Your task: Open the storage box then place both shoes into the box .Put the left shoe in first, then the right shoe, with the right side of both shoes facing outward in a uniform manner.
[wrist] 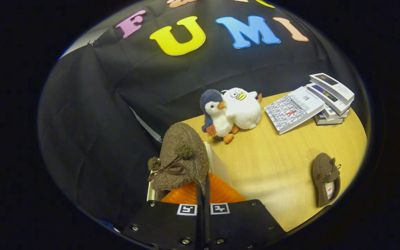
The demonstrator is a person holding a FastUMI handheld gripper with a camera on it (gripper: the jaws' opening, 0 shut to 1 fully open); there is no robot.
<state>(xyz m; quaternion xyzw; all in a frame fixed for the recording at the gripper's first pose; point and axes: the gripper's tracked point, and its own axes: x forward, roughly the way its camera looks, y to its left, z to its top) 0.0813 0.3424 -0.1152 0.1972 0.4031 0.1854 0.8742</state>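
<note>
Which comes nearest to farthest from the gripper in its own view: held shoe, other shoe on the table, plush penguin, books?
1. Held shoe: pinched between the gripper fingers, over the storage box.
2. Other shoe: on the table, off to the right.
3. Plush penguin: beyond the box.
4. Books: far right corner.

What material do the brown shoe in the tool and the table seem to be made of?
The brown shoe, pinched by the tool, looks like fuzzy wool or fleece: nubby surface, small pom-poms. The table looks like pale wood or laminate: smooth, faint grain lines.
</note>
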